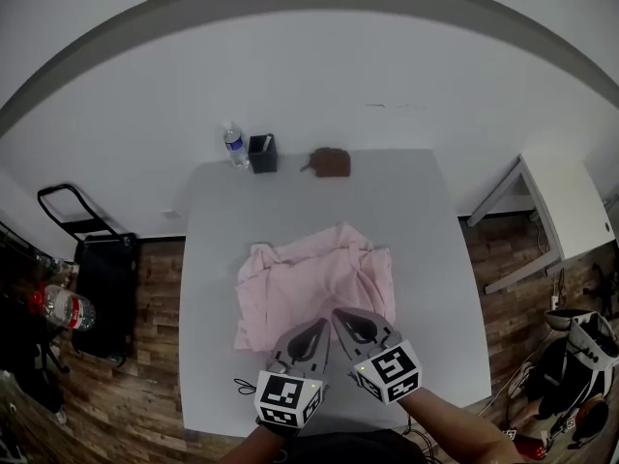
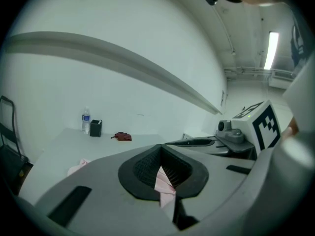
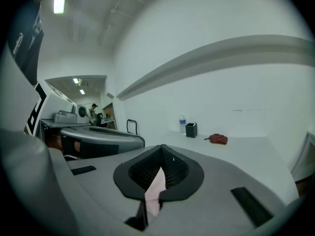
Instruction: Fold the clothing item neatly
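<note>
left gripper and right gripper are each clamped on a pinch of the pink garment. only their own views show me that: a pink tongue squeezed between each pair of pads. from the head view the tips just overlap the near hem, and the grip itself is hidden. the rest lies rumpled on the grey table ahead of both grippers. far beyond them, by the back edge, stand a water bottle, a black cup and a brown rag, well clear of the cloth.
</note>
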The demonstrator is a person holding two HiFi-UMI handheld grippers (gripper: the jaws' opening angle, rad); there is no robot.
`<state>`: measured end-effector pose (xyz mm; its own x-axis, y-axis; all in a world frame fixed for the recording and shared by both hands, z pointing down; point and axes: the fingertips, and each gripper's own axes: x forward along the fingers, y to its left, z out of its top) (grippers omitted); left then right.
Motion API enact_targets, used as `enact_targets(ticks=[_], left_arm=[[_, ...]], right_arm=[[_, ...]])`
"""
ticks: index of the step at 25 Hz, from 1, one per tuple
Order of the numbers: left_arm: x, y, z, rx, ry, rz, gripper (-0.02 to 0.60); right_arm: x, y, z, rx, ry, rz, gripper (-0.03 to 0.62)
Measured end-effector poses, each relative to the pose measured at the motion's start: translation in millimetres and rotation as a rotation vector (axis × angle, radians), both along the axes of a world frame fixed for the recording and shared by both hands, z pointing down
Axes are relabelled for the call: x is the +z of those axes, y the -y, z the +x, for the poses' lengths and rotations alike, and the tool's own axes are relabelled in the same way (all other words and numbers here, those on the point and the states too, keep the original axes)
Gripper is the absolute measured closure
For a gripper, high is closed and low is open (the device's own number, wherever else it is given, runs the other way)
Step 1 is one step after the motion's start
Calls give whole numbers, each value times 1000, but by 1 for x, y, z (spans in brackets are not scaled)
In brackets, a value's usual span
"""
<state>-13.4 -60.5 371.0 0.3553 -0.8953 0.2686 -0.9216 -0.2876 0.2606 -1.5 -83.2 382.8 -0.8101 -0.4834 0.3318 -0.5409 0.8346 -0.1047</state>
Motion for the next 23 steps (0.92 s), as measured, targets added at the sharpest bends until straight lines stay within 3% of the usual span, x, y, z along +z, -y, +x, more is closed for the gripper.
enact_targets(ticks=[23], left_arm=[[3,3,4,-29,33,5,577]], right_arm=[[-7,2,-1,9,9,23,580]])
